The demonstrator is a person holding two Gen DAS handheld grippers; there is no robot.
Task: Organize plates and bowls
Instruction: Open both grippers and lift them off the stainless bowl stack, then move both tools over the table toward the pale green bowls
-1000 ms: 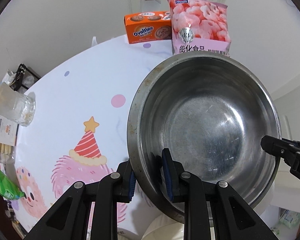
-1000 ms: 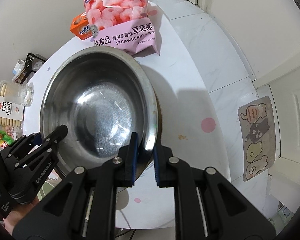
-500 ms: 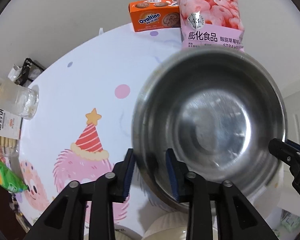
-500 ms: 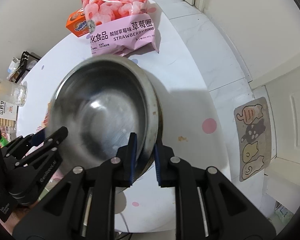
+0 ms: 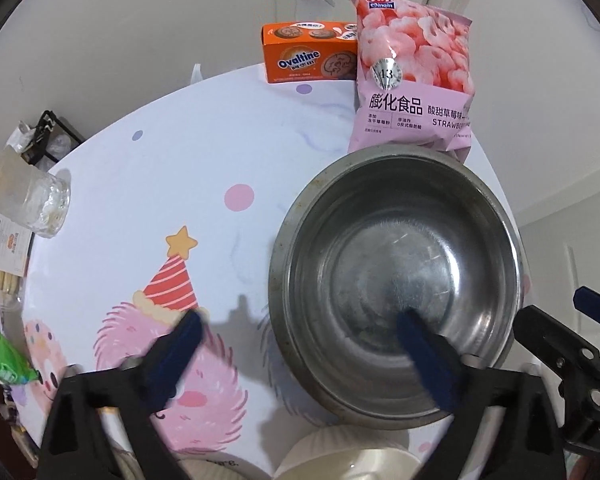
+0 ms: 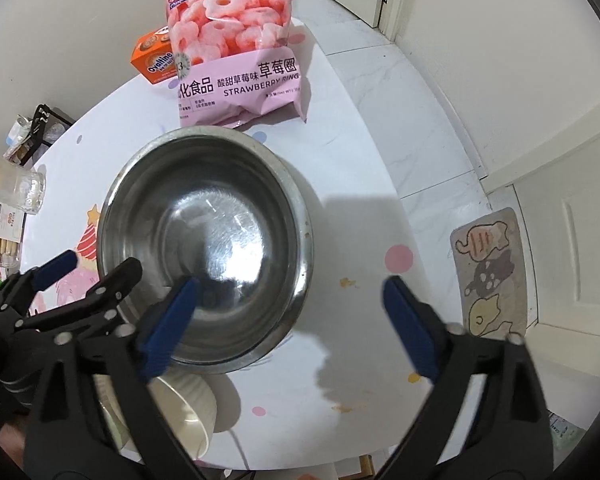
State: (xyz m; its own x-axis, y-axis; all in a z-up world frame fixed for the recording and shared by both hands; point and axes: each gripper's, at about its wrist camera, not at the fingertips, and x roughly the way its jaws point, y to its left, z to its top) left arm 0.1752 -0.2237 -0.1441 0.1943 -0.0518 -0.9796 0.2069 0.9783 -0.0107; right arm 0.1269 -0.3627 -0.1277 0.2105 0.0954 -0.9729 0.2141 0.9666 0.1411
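Bench: a round top with a party-animal print is seen, carrying a glass jar at the far left and an orange Ovaltine box and a pink strawberry-ring bag at the far edge.
Left gripper: it is pointed steeply down, and its fingers have just been opened to their widest; one finger stands over the printed bench, the other over the inside of the bowl, with the near rim between them but no pad pressing on it.
Steel bowl: it is set upright on the bench, just in front of the pink bag, and appears released by both sides.
Right gripper: it is likewise aimed steeply down with fingers just spread fully apart; one finger hangs inside the bowl, the other over bare bench to the right, nothing being held.
White ribbed bowl: it is seen just nearer than the steel bowl, partly hidden under the tools.
Step in hand: the release is judged complete; both tools are best lifted straight up, so the inner fingers clear the rim without tipping or dragging the bowl.
Next: the ribbed bowl is probably to be gathered, approached from above with the rim centred between open fingers.
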